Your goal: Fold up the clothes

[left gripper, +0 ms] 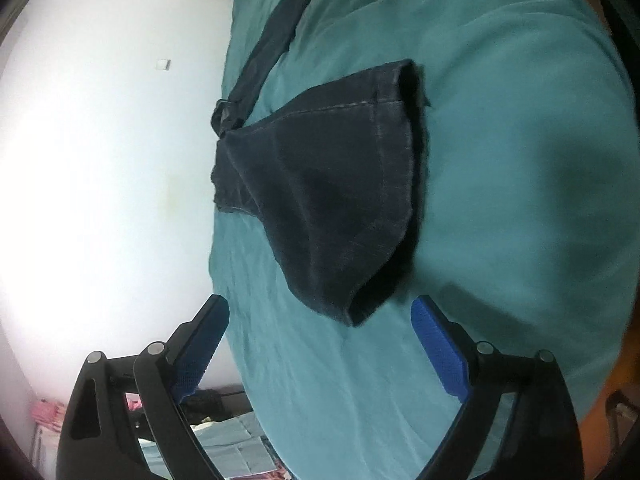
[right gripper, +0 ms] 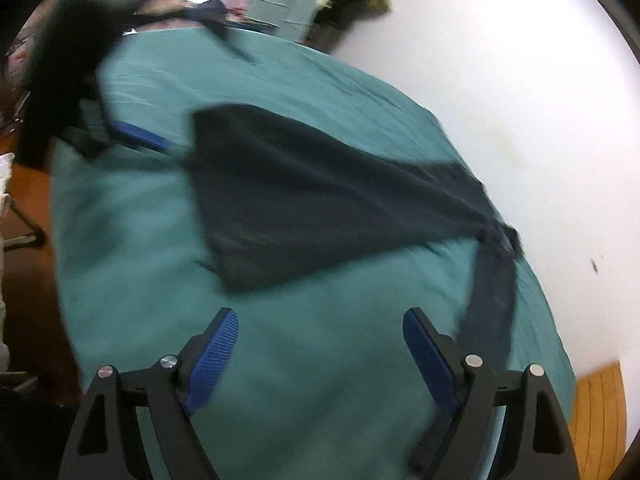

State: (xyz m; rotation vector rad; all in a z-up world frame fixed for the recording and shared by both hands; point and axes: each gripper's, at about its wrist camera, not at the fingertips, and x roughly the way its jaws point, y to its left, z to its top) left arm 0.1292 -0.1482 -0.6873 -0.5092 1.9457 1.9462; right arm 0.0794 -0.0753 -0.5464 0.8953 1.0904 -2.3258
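**Dark jeans lying on a teal sheet, both claws empty**

A pair of dark jeans point(left gripper: 320, 200) is lying on a teal sheet point(left gripper: 500, 160) that is covering a bed, with a white wall point(left gripper: 100, 160) running along the sheet's far side. One leg is doubled back over the garment, its stitched hem facing away from the wall, while the other leg point(left gripper: 276, 28) is stretching out flat as a long narrow strip along the wall side of the sheet. The waist end of the jeans is resting close to the edge of the sheet nearest the wall.

The left gripper point(left gripper: 320, 308) is hovering just short of the folded leg's near corner, its blue-padded jaws standing wide apart with nothing between them; they are not touching the cloth. Seen from the right wrist, which is blurring with motion, the right gripper point(right gripper: 320, 320) is pointing down at bare sheet beside the jeans point(right gripper: 320, 200), its jaws likewise spread and gripping nothing. The straight leg point(right gripper: 492, 300) is passing just beyond its right finger. The left gripper's blue pad point(right gripper: 140, 136) is showing at the far side of the jeans from this view. A strip of wooden floor point(right gripper: 600, 412) is showing past the sheet's corner, and blurred clutter is sitting beyond the far end of the bed.
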